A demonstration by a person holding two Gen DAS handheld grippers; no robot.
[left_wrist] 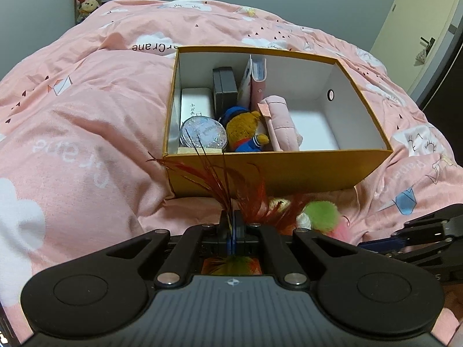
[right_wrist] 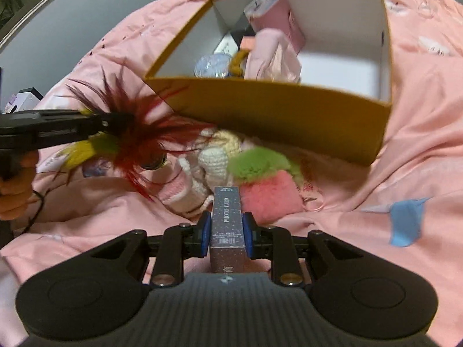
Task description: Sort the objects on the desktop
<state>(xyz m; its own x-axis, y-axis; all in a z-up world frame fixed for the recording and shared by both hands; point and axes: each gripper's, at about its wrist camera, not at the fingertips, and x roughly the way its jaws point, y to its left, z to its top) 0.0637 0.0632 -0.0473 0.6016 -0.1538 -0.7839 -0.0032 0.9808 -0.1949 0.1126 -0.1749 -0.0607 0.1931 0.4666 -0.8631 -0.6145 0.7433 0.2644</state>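
Feather toy [right_wrist: 127, 136] is pinched in the left gripper [left_wrist: 231, 225], jaws squeezed together on its stem, red plumes fanning up in front of the box [left_wrist: 277, 173]. That gripper tilts downward, hanging just short of the box's near wall, and a hand [right_wrist: 14, 190] shows behind it at the left edge of the right view. Right gripper [right_wrist: 227, 231] is clamped on a slim card box [right_wrist: 227, 225] printed "PHOTO CARD", blue pads [right_wrist: 206, 231] pressing both long sides, also angled down over the pink duvet [left_wrist: 86, 115].

On the duvet between grippers and box lie a crochet doll [right_wrist: 214, 159] and a fluffy green-and-pink strawberry plush [right_wrist: 266, 185], touching each other, right against the box's front wall.

Inside the box, packed to the left: a glittery round tin [left_wrist: 202, 133], a bear [left_wrist: 246, 133], pink folded cloth [left_wrist: 280, 121], a dark case [left_wrist: 224, 86], a white case [left_wrist: 195, 104] and a pink notebook [left_wrist: 259, 75] standing up. Right half is bare white floor.
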